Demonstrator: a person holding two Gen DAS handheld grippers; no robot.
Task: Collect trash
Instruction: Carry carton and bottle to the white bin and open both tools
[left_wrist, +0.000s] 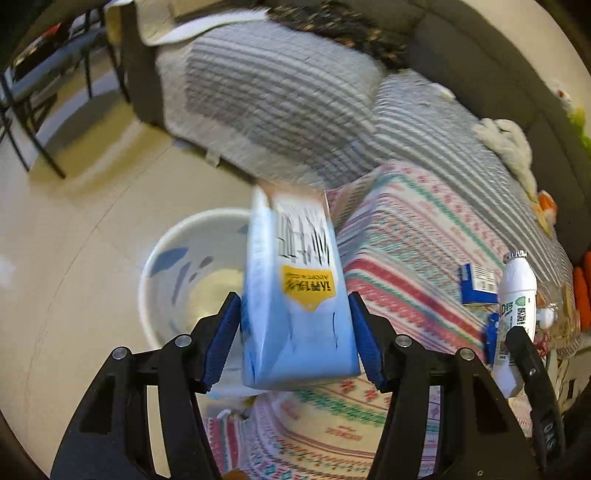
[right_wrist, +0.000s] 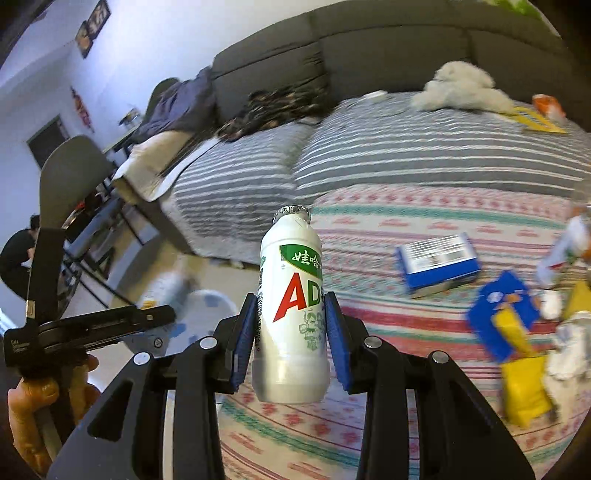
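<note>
Clearly the white bin (left_wrist: 159, 266) stands on the floor at lower left, beside the patterned blanket (left_wrist: 417, 236), to receive trash. Above its rim the left gripper (left_wrist: 293, 321) clamps a blue carton (left_wrist: 295, 295). The right gripper (right_wrist: 290, 325) is closed on a white bottle (right_wrist: 291, 314), frame centre.

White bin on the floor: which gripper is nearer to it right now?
Left. The left gripper holds the blue carton at the white bin's rim; the right gripper, gripping the white bottle, is over the patterned blanket, farther from it.
</note>
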